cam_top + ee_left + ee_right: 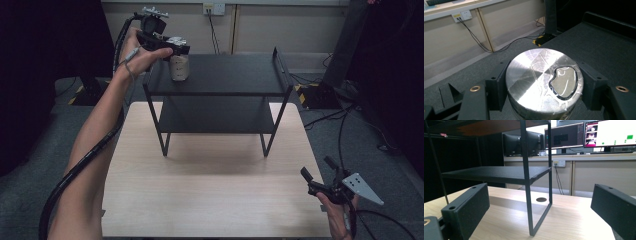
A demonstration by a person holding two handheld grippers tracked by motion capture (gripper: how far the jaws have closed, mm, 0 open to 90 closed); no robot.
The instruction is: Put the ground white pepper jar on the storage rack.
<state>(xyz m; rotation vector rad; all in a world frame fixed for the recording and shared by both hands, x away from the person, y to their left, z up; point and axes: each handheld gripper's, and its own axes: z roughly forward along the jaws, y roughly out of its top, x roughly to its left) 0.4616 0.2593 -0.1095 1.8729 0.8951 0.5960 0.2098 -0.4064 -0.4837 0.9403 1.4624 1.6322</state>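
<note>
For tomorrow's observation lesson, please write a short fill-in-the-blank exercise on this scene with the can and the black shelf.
1. The left gripper is shut on a metal ____.
2. The can is at the ____ level of the black shelf rack.
3. The right gripper has its jaws ____.
4. The rack stands on a ____ table.

Missing words: can; top; open; wooden

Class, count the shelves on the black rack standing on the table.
2. The top shelf carries the can held by the left gripper; the lower shelf sits beneath it, above the table.
</note>
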